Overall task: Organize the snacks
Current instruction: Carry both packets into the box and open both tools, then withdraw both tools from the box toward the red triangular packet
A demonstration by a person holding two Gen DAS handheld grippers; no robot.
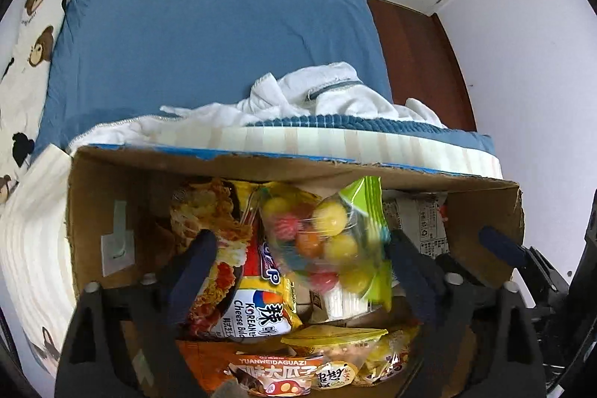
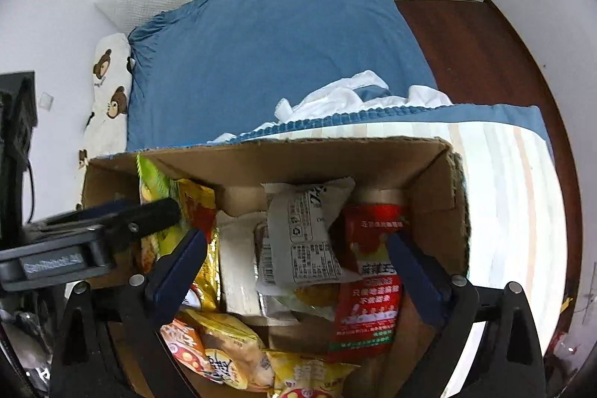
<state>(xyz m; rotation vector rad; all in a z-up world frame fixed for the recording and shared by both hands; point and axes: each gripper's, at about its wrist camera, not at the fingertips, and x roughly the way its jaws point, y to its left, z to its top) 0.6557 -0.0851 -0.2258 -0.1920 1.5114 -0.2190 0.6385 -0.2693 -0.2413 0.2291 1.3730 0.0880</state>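
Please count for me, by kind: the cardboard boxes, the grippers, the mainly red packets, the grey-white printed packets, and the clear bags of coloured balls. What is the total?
cardboard box: 1
grippers: 2 (left gripper, right gripper)
mainly red packet: 1
grey-white printed packet: 1
clear bag of coloured balls: 1
Total: 6

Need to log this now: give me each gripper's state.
Left gripper: open, holding nothing, over the clear bag of coloured candy balls.
Right gripper: open, holding nothing, over the white printed snack packet.
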